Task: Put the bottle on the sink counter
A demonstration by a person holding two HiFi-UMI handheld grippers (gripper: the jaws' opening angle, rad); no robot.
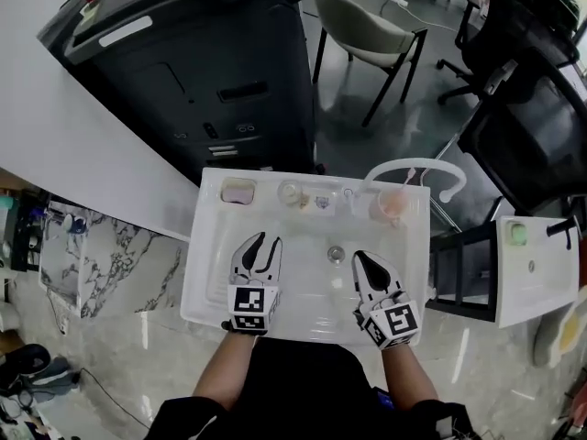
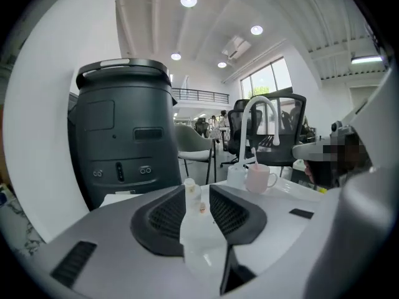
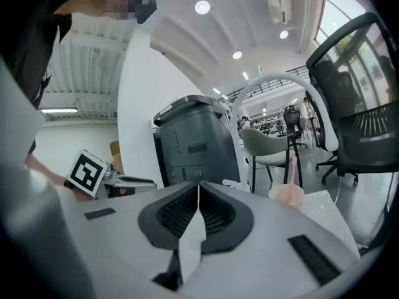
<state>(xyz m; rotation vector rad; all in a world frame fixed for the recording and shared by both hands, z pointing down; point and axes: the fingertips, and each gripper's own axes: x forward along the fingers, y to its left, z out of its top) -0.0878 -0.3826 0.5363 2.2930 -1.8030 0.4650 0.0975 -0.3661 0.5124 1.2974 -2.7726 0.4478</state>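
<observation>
**A:** Where do the two grippers sit?

**B:** Both hang over the basin of the white sink, close to its front edge. The left gripper is toward the left side and the right gripper toward the right. The drain lies between them, a little farther in.

**A:** And the jaws?

**B:** The left pair stands a narrow gap apart, with the pads pressing on nothing. The right pair is pressed together and empty.

**A:** Where is the bottle?

**B:** The small bottle stands upright on the sink counter, along the back edge, a little left of the middle. It is past the left gripper's tips and clear of them. In the left gripper view it shows straight ahead through the gap. It is well apart from the right gripper.

**A:** Anything else along that back edge?

**B:** A pink cup stands toward the right back corner, just beside the foot of the white arched faucet. Beyond the sink stands a dark grey machine, and farther off some chairs.
</observation>
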